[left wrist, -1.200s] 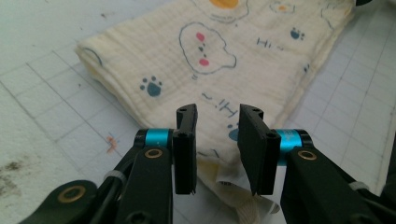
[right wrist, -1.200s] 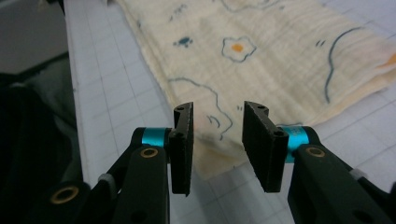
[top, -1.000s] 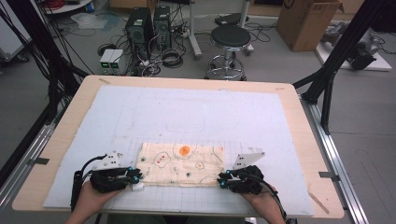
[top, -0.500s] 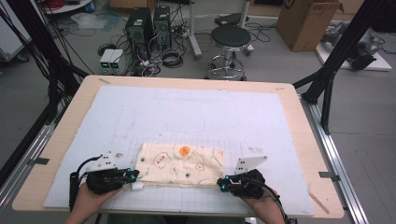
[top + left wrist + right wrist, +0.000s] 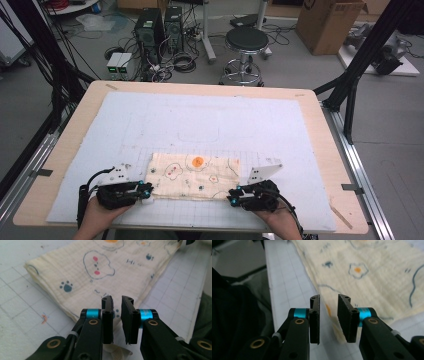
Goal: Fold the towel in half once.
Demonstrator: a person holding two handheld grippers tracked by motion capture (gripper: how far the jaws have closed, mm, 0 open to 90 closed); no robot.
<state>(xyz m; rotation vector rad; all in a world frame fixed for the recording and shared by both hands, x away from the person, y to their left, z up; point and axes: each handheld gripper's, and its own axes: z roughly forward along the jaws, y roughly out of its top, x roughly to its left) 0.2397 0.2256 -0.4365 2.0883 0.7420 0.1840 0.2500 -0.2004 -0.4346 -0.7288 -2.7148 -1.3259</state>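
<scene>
Left gripper (image 5: pixel 117 305) and right gripper (image 5: pixel 329 304) just eased open (narrow gaps) at folded cloth (image 5: pixel 196 175) corners, gripping nothing.

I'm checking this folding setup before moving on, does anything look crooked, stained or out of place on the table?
Nothing serious. The folded cloth lies flat but slightly askew to the grid mat, which carries faint marks, including a small orange smudge beside the cloth.

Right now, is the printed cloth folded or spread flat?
Folded: the printed muslin cloth lies as a narrow strip, and stacked layers show at its rounded left edge.
</scene>
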